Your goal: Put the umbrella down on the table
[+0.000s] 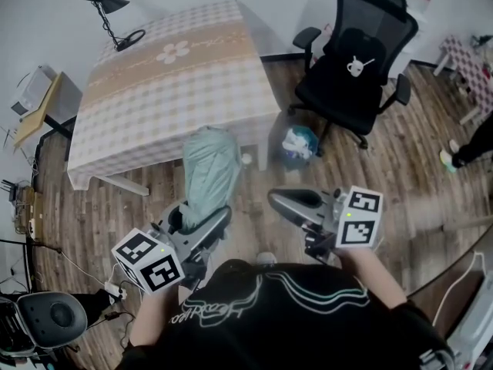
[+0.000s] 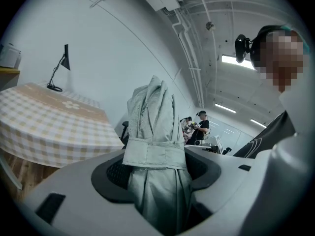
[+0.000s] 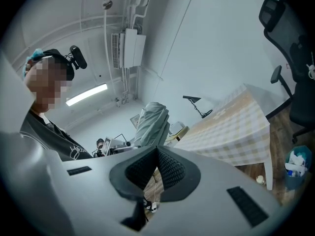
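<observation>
While the folded pale green umbrella (image 1: 209,172) stands upright in the left gripper (image 1: 202,223), it is off the table (image 1: 154,91) and over the wooden floor (image 1: 385,176), with its top just in front of the table's near edge. In the left gripper view the jaws stand wide and clamp the umbrella (image 2: 155,132) from both sides. The pads press into the cloth just below the fastening strap (image 2: 153,154), which wraps the bundle level.

In the head view the right gripper (image 1: 289,203) is at 3 o'clock from the umbrella, near it but apart. Its own view shows the jaws (image 3: 157,154) drawn together, with the black pads meeting at their tips and nothing between them. In that view the umbrella (image 3: 152,122) rises beyond the jaws at 12 o'clock.

Seen from the head view, the table is covered by a checked cloth and lies at 11 o'clock from the umbrella. A black desk lamp (image 1: 108,14) sits at the table's far left corner. A black office chair (image 1: 358,60) stands at 2 o'clock. A small bin (image 1: 299,145) sits on the floor between the chair and the table's near right corner. The left gripper's marker cube (image 1: 148,260) is at 7 o'clock from the umbrella, close to the person's black shirt (image 1: 269,314).
</observation>
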`<act>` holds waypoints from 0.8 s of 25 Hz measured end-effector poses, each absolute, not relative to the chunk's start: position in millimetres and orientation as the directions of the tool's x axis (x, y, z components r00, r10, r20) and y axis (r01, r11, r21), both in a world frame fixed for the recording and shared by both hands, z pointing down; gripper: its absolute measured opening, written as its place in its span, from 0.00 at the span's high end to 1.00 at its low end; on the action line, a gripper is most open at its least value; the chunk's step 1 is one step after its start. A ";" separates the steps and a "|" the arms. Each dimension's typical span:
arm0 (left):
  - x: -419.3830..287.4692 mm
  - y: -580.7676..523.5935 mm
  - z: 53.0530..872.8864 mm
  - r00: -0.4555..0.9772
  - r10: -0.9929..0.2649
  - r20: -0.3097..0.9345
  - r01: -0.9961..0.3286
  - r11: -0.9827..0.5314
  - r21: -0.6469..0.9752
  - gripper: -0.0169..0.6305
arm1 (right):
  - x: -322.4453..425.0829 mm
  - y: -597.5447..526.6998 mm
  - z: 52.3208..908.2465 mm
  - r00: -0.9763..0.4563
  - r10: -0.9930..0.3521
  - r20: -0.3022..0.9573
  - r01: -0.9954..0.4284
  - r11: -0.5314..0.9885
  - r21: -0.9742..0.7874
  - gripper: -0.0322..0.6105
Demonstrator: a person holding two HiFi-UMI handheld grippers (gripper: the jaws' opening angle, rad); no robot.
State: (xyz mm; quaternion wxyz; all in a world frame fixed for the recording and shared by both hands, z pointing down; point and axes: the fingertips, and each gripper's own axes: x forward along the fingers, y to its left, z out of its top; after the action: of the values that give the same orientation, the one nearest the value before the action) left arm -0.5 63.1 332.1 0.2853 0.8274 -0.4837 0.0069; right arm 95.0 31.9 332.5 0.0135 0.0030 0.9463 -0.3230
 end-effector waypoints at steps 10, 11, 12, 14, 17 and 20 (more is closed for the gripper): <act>-17.9 58.7 337.4 0.516 -0.805 0.295 -0.804 -0.336 0.490 0.56 | 86.1 24.3 333.0 -1.000 -0.001 -0.002 0.000 0.787 -0.616 0.93; -20.9 56.1 337.8 0.515 -0.806 0.293 -0.803 -0.334 0.493 0.56 | 84.0 22.5 333.3 -1.000 -0.002 0.000 -0.002 0.788 -0.615 0.93; -23.6 53.2 338.3 0.514 -0.807 0.291 -0.803 -0.334 0.494 0.56 | 81.9 20.7 333.8 -1.000 -0.003 0.003 -0.004 0.789 -0.614 0.93; -26.9 46.2 339.8 0.519 -0.804 0.290 -0.801 -0.338 0.494 0.56 | 79.7 15.6 334.5 -1.000 -0.009 0.010 -0.013 0.791 -0.611 0.93; -29.7 31.8 341.3 0.535 -0.794 0.287 -0.794 -0.358 0.491 0.56 | 78.4 1.7 333.9 -0.999 -0.035 0.017 -0.038 0.793 -0.608 0.93; -36.6 17.1 341.9 0.549 -0.787 0.283 -0.785 -0.368 0.499 0.56 | 70.7 -11.5 335.2 -0.999 -0.047 0.023 -0.051 0.790 -0.611 0.93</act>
State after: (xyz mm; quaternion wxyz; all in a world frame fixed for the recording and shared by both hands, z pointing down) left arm -36.6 17.1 341.9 0.3007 0.8270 -0.4751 -0.0014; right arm 70.7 -11.5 335.2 -0.0034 -0.0259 0.9460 -0.3231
